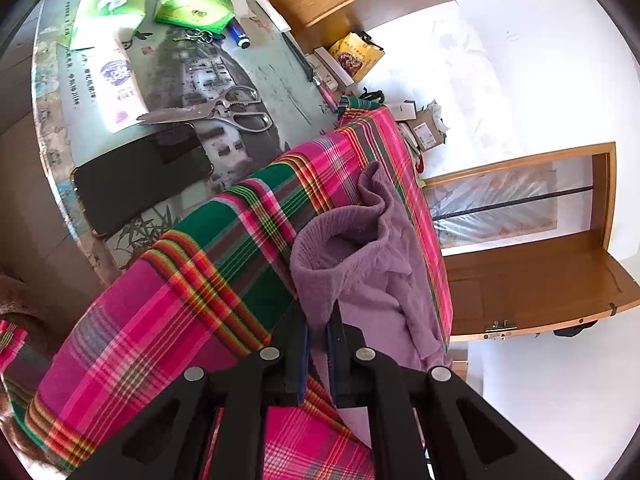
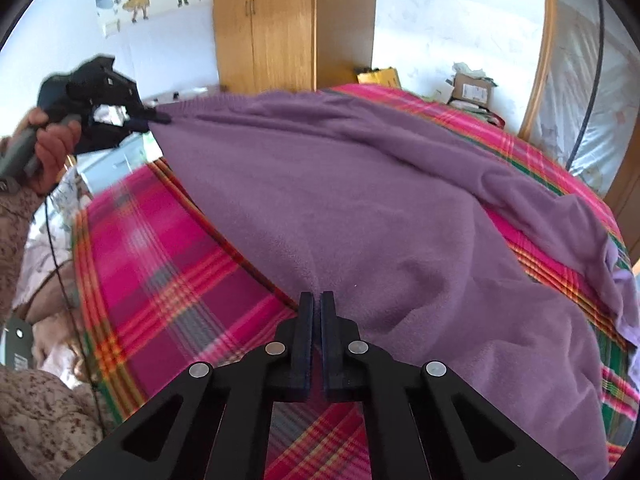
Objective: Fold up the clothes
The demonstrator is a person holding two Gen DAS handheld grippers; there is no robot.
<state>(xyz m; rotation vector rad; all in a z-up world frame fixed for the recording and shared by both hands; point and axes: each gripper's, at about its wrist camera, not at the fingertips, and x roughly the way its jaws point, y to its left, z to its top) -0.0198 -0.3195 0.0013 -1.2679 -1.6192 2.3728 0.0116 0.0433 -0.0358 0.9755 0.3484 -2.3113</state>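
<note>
Because the purple fleece garment (image 2: 360, 200) lies spread on the plaid sheet (image 2: 168, 272) of a bed, its near hem running from one tool to the other, the coming fold turns on that stretched edge. The left tool (image 1: 319, 328) is clamped on a fold of the fleece just below the open collar (image 1: 332, 248), and in the right wrist view it holds that corner lifted, up and to the left. The right tool (image 2: 318, 304) has its jaws closed, tips at the garment's near edge; whether cloth is actually pinched between them I cannot tell. From this edge the fleece runs away toward the far side of the bed. I judge the next move a carry of this edge away from the person. Beside the bed stands a table (image 1: 280, 92) with scissors (image 1: 224, 112).
</note>
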